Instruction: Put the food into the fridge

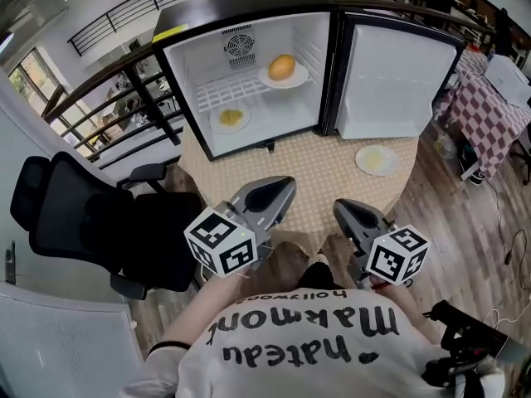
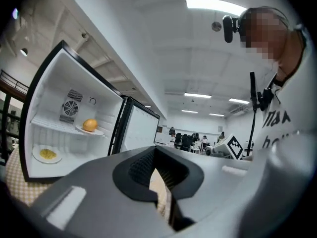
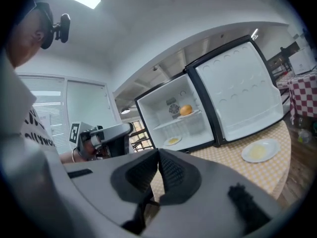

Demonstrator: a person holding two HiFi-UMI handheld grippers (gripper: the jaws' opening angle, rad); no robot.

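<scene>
A small fridge [image 1: 241, 5] stands open on the round checked table [image 1: 332, 177], its door [image 1: 398, 81] swung to the right. On its wire shelf a plate carries a round orange food [image 1: 282, 66]. Another plate of yellow food [image 1: 230, 118] rests on the fridge floor. A third plate of yellow food [image 1: 376, 159] lies on the table in front of the door. My left gripper [image 1: 282, 186] and right gripper [image 1: 342, 211] hover at the table's near edge, both shut and empty, well short of the plates.
A black office chair [image 1: 75, 222] stands left of the table. A red checked table [image 1: 489, 110] sits at the far right, with cables on the wooden floor. A railing [image 1: 124, 89] runs behind the fridge.
</scene>
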